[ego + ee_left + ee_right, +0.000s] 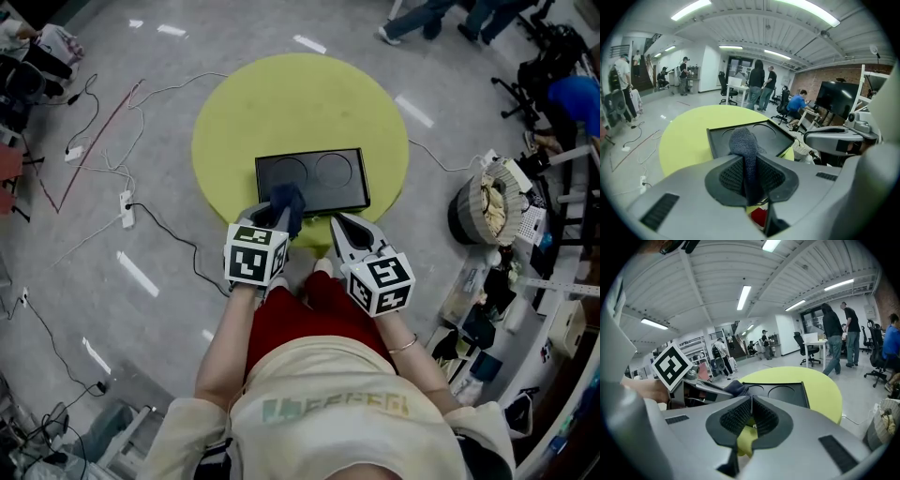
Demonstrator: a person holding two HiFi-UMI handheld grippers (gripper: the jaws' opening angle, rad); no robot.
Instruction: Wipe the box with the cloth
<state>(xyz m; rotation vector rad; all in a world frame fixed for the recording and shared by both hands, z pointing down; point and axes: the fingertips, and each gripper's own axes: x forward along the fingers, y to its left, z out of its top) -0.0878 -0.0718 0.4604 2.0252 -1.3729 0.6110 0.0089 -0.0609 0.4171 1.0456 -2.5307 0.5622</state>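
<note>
Cloth (743,140) pinched in left claw (749,164), bunched at near-left edge of black box (323,178) | box flat on round yellow desk (300,94) | right claw (751,401) jaws together, empty, just beside box's near edge

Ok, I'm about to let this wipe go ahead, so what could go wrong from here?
1. The box lies loose on the table. The right gripper is shut, empty and not on it, so a wiping push may slide it.
2. The left gripper pinches the cloth with only a small wad past its jaws, so the tips might scrape the box.
</note>
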